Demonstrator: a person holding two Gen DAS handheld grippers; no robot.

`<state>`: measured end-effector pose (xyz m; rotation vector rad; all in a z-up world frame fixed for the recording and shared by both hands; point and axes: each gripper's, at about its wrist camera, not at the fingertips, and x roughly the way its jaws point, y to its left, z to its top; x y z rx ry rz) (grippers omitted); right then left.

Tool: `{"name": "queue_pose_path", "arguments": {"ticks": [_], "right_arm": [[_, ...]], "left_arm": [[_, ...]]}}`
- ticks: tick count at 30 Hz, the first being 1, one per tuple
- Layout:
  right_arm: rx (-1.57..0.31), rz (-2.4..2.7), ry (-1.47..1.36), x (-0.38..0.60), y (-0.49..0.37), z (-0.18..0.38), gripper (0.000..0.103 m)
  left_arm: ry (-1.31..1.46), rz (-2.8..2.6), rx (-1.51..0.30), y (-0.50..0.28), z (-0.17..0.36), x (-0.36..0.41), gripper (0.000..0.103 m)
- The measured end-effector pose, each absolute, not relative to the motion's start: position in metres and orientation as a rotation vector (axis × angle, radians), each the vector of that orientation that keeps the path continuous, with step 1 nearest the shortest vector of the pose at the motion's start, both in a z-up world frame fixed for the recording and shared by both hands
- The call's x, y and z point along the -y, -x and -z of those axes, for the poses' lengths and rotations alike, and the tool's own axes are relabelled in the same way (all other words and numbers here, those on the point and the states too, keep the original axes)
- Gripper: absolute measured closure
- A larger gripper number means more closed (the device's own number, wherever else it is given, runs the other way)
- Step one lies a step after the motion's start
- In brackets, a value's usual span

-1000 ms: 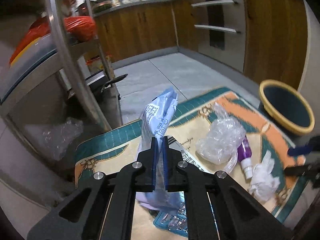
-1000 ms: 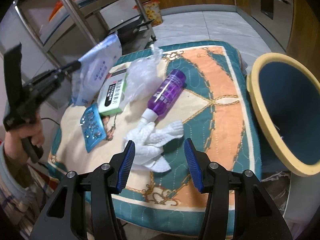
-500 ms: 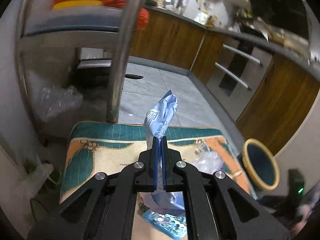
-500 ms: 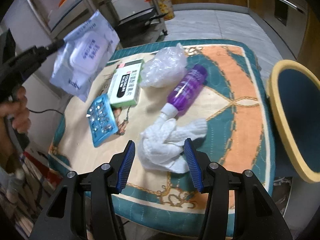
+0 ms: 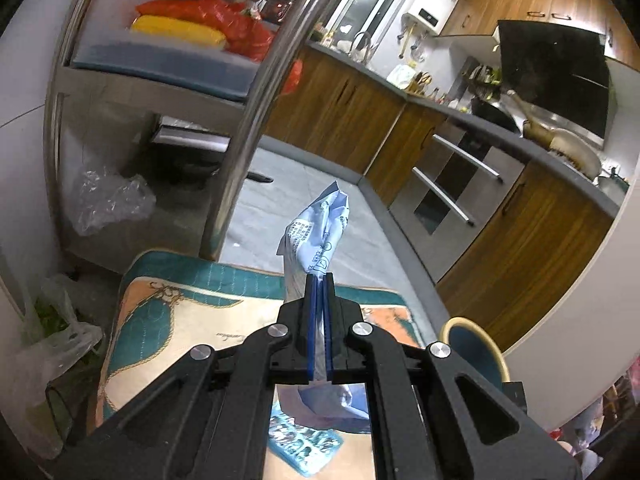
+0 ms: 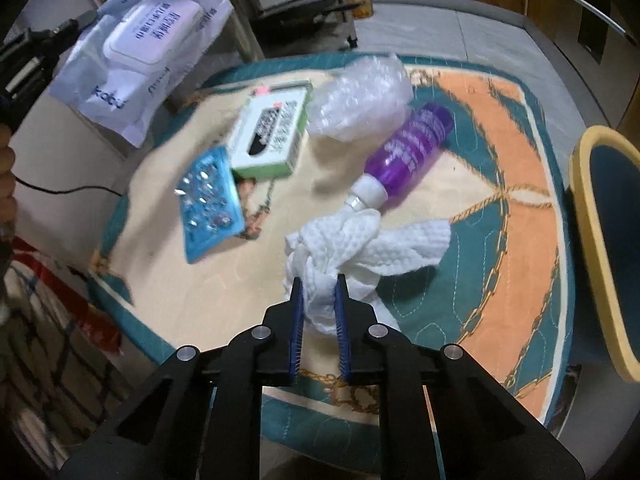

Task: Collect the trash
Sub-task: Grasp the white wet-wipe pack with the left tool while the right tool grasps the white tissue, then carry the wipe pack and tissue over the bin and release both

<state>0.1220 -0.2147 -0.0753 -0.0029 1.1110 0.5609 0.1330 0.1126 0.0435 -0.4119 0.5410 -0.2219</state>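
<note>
Two grippers in play, both clamped on trash. Left gripper (image 5: 319, 282) is closed tight on a pale blue wet-wipes pack (image 5: 316, 236), pack pinched edge-on between the blue pads and held up in the air above the mat (image 5: 192, 320); from the right wrist cam the same pack (image 6: 140, 52) hangs at upper left, off the mat's far-left corner, white flip lid facing the cam, w/ a hand (image 6: 6, 176) at the frame's left edge. Right gripper (image 6: 319, 292) jaws have just been closing and now pinch the near end of a crumpled white paper towel (image 6: 360, 248), wad squeezed between the pads, rest of the towel spread to the right on the mat. Other trash on the mat: purple bottle (image 6: 408, 152) lying on its side, white cap touching the towel; clear plastic bag (image 6: 360, 96) crumpled just beyond the bottle, touching it; green-white carton (image 6: 272, 136) beside the bag on the left; blue blister pack (image 6: 208, 204) just left of the carton, near end tilted. Bin (image 6: 592, 232), yellow rim, dark blue inside, sits off the mat's right edge; in the left cam it (image 5: 476, 344) shows partly behind the gripper arm at lower right. Metal rack (image 5: 256, 100) stands beyond the mat.
</note>
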Motion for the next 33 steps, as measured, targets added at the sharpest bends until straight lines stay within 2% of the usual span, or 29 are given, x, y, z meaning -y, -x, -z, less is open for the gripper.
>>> {"name": "queue_pose_path", "arguments": {"ticks": [16, 33], "right_arm": [[-0.927, -0.434, -0.184, 0.297, -0.120, 0.023, 0.088], [-0.850, -0.251, -0.282, 0.379, -0.111, 0.016, 0.087]], "left_arm": [[0.435, 0.409, -0.517, -0.122, -0.073, -0.036, 0.100], [0.383, 0.600, -0.589, -0.139, -0.064, 0.076, 0.100]]}}
